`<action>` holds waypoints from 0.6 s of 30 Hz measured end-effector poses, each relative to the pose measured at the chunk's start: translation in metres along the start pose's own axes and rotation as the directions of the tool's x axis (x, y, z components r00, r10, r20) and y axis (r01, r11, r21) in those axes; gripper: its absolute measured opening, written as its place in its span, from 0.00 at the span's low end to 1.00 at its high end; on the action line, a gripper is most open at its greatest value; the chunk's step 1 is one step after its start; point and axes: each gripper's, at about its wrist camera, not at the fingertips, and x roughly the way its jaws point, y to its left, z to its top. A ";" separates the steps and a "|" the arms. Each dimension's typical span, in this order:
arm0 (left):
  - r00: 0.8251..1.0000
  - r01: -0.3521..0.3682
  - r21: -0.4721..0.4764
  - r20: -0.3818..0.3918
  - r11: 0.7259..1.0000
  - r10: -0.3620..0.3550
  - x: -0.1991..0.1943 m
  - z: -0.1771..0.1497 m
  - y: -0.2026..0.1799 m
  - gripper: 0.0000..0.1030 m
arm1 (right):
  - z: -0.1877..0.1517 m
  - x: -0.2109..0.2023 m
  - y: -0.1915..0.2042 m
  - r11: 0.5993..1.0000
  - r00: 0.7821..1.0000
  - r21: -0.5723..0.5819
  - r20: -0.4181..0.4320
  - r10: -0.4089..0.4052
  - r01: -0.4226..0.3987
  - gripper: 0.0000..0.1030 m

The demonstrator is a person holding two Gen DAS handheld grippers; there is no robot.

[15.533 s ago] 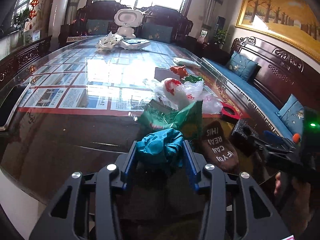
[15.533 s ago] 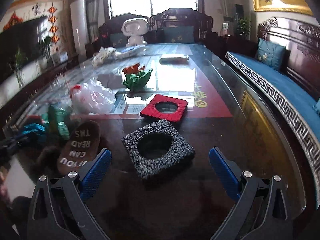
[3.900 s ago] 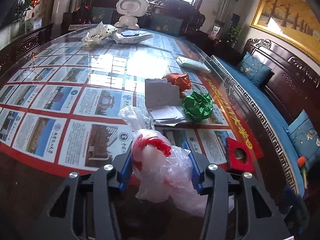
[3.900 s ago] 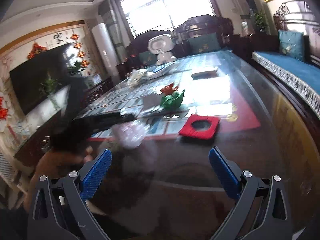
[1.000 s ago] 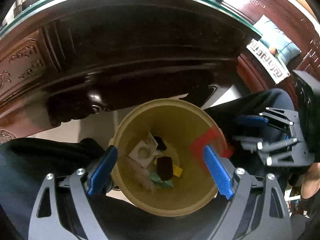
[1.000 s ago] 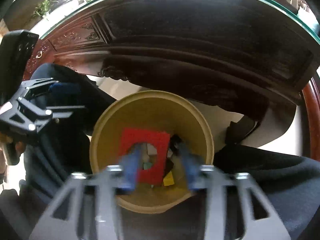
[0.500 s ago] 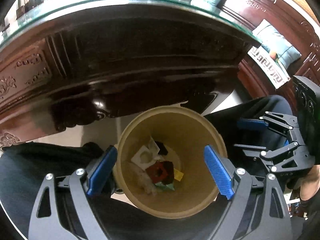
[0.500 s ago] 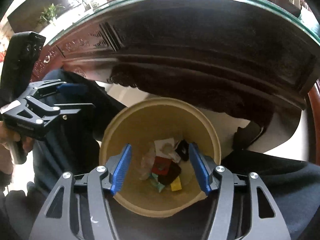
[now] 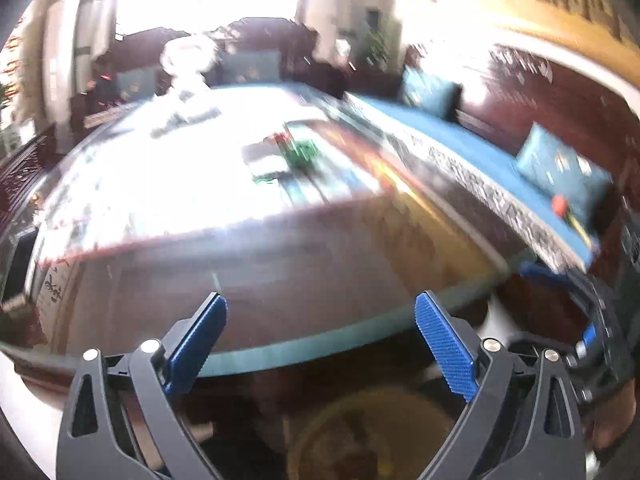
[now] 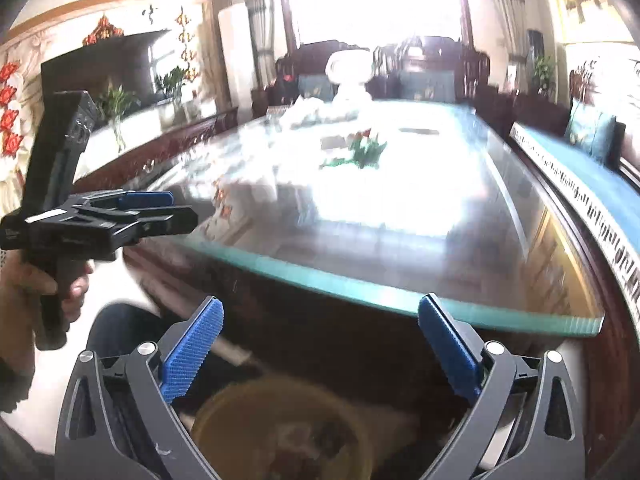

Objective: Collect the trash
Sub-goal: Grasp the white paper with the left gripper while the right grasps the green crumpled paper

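Left hand-held gripper [image 9: 320, 340] and right hand-held gripper [image 10: 320, 344] both opening wide, gripping nothing, yellow bin [image 10: 280, 432] sitting below, green and red trash [image 10: 364, 148] lying mid-surface [image 10: 440, 240].

Left gripper [image 9: 321, 320]: black frame, blue ribbed pads [image 9: 446, 354]. Right gripper [image 10: 320, 322]: black frame, blue ribbed pads [image 10: 192, 354]. Bin [image 10: 224, 408]: yellow. Table [image 10: 400, 292]: dark brown wood, glass edge pale green. Crumpled trash [image 10: 366, 148]: green, with red beside it. Bench seat [image 10: 600, 184]: blue, with a black-and-white key-pattern border. Cushion [image 10: 592, 130]: teal, floral print.
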 end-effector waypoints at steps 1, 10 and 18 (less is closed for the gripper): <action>1.000 0.001 -0.032 0.023 0.999 -0.001 0.007 0.015 0.006 0.96 | 0.010 0.002 -0.004 1.000 1.000 -0.001 0.023 0.002 -0.002 0.92; 0.997 -0.072 -0.134 0.004 0.988 0.074 0.114 0.115 0.047 0.96 | 0.084 0.057 -0.029 0.998 0.996 -0.050 0.080 0.039 -0.035 0.92; 0.990 -0.012 -0.216 -0.140 0.976 -0.019 0.216 0.156 0.098 0.93 | 0.130 0.120 -0.054 0.998 0.998 -0.045 0.049 0.038 -0.036 0.92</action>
